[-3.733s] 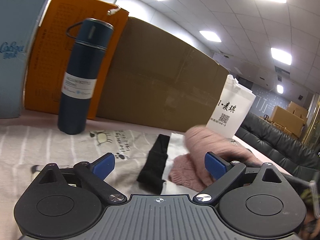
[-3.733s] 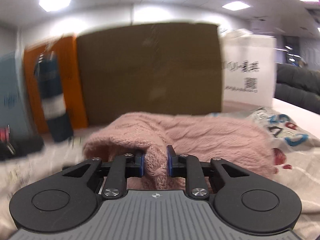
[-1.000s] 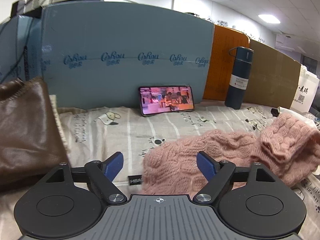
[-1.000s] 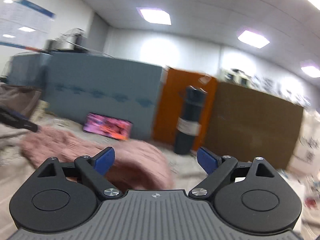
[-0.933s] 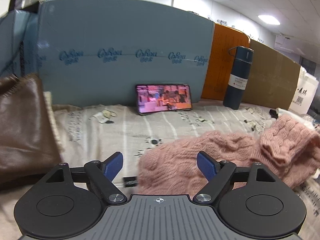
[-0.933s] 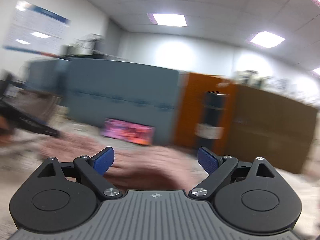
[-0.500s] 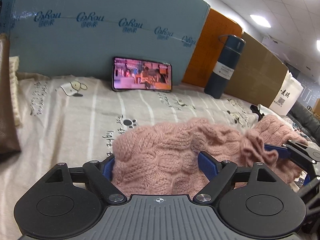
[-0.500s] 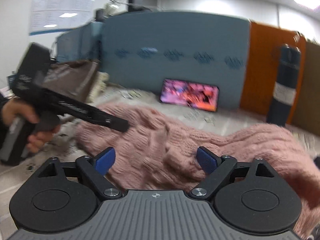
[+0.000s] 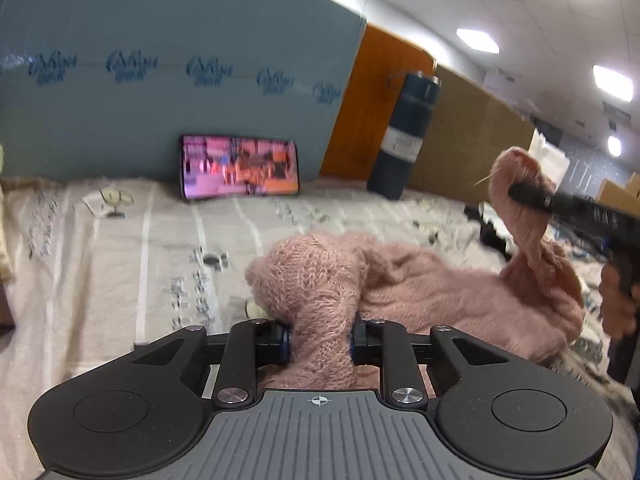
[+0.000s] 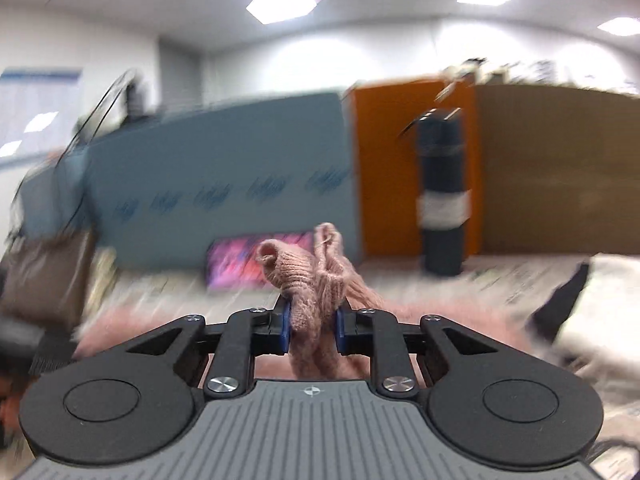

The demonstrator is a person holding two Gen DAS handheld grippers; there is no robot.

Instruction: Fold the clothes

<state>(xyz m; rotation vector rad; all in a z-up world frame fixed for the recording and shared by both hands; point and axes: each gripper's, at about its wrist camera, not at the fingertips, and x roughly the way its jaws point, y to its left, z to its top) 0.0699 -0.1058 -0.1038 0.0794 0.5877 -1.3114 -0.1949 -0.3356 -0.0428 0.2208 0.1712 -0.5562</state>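
A fluffy pink knitted sweater (image 9: 420,280) lies bunched on a striped printed sheet (image 9: 120,260). My left gripper (image 9: 320,340) is closing its jaws on a thick fold at the sweater's near left end, and the blue pads press into the knit. In the right wrist view my right gripper (image 10: 311,326) is closing too, pinching a narrower bunch of the sweater (image 10: 308,280) that sticks up above the pads. From the left wrist view the right gripper (image 9: 516,191) holds that bunch raised above the sheet at the far right, with a hand below it.
A lit phone (image 9: 240,166) leans against a blue board (image 9: 180,60) at the back. A dark blue flask (image 9: 404,136) stands before orange and cardboard panels (image 9: 472,136). A brown bag (image 10: 48,276) sits at the left, a black garment (image 10: 560,300) at the right.
Both grippers stood open around the sweater half a second ago and now pinch it. The right gripper has swung over and lifted its bunch of knit off the sheet.
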